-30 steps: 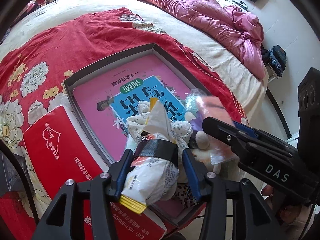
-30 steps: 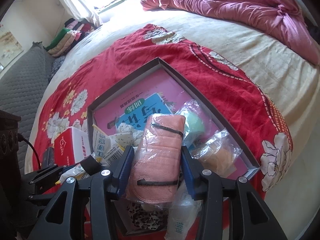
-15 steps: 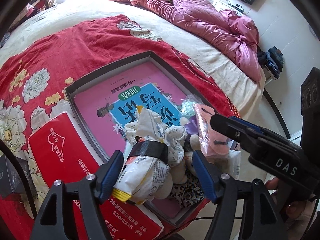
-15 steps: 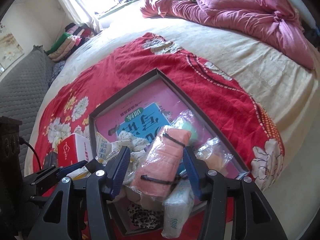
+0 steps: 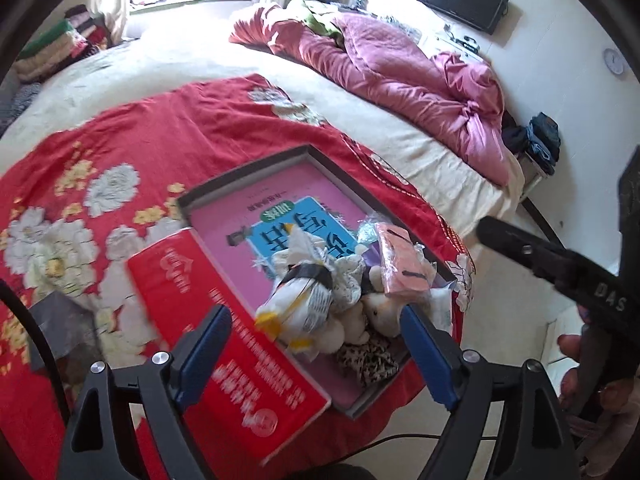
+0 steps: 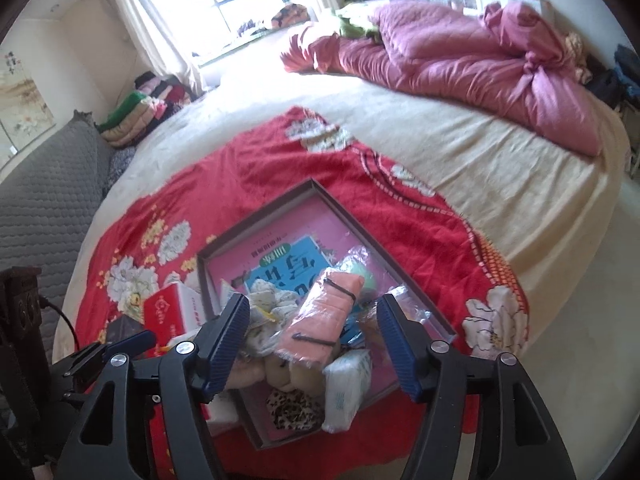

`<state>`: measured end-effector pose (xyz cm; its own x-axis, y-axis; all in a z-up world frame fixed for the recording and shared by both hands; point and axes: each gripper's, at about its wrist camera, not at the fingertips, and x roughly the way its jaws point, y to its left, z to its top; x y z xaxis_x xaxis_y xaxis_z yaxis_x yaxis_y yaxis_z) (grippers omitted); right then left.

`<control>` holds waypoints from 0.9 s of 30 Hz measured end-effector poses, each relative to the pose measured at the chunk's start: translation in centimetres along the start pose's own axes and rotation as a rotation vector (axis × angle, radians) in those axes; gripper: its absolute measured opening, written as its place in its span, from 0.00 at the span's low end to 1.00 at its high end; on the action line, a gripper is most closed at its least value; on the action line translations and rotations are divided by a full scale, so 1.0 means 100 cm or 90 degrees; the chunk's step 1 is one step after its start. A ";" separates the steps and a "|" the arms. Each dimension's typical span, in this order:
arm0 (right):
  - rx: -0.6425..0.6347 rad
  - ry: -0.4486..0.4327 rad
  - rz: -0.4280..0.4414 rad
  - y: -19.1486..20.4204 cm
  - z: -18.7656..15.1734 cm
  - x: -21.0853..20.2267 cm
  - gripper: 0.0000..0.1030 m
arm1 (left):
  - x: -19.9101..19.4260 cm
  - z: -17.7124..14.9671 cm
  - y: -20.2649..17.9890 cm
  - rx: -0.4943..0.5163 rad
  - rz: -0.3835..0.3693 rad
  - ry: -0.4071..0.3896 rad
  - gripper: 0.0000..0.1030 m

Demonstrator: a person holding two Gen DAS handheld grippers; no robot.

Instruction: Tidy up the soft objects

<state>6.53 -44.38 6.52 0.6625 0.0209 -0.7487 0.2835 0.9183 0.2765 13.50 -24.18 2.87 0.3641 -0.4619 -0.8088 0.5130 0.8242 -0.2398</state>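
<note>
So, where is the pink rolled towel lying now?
In the right wrist view, the pink rolled towel lies in the grey tray, atop the pile at its near end, leaning over the white tissue pack.

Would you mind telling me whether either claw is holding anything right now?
Nothing: left claw and right claw, just opened, stand clear of the grey box.

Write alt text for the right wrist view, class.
The open right gripper hangs above a shallow box on a red floral blanket, its jaws just opened. A wrapped pink towel roll lies in the box's pile of soft items.
</note>
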 end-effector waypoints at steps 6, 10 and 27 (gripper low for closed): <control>0.002 -0.047 0.003 0.018 -0.026 -0.058 0.74 | -0.050 -0.021 -0.003 0.012 0.029 -0.045 0.84; 0.018 -0.047 0.037 0.038 -0.051 -0.088 0.74 | -0.080 -0.035 -0.004 0.012 0.036 -0.055 0.84; 0.055 -0.053 0.143 0.108 -0.100 -0.161 0.75 | -0.158 -0.076 0.010 -0.013 0.104 -0.051 0.84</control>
<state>-8.01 -30.83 15.51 0.7694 0.1842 -0.6116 0.1788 0.8572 0.4830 2.35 -13.53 11.27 0.5025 -0.3455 -0.7925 0.4262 0.8966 -0.1206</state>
